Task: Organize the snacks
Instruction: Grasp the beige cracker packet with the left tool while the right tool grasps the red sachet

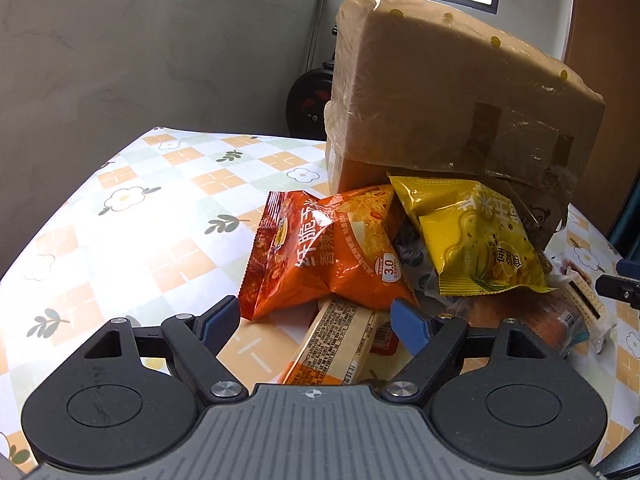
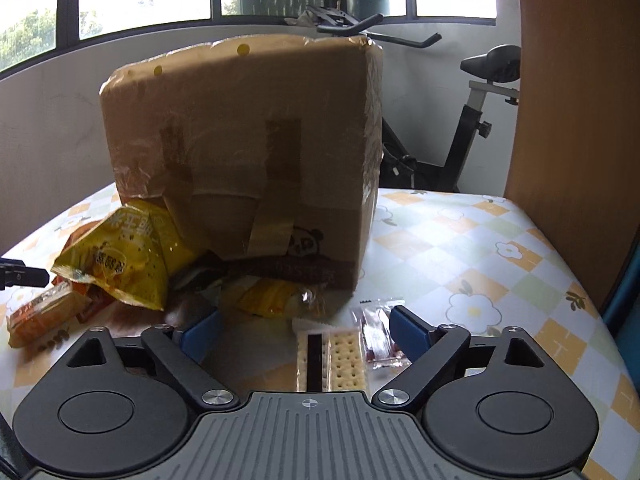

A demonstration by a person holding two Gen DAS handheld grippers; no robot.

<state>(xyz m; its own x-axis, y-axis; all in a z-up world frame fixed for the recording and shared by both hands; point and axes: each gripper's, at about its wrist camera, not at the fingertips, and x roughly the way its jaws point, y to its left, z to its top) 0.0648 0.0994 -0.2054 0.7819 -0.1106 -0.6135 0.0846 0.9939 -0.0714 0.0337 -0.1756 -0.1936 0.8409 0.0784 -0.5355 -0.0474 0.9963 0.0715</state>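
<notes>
A taped cardboard box [image 1: 440, 92] stands tipped on the table, with snacks spilling from under it. An orange chip bag [image 1: 320, 248] and a yellow chip bag [image 1: 480, 244] lean against it. My left gripper [image 1: 316, 320] is open just in front of the orange bag, above a flat orange-and-cream packet [image 1: 336, 344]. In the right wrist view the box [image 2: 248, 144] is straight ahead and the yellow bag [image 2: 124, 260] is at its left. My right gripper [image 2: 304, 328] is open over a cracker pack [image 2: 332, 356], next to a small clear red-sweet packet [image 2: 380, 336].
The table has a checked flower-print cloth [image 1: 140, 220]. A grey wall runs behind it on the left. An exercise bike [image 2: 460, 128] stands behind the box. A wooden panel [image 2: 576, 120] rises at the right table edge. More wrapped snacks [image 1: 576, 312] lie right of the yellow bag.
</notes>
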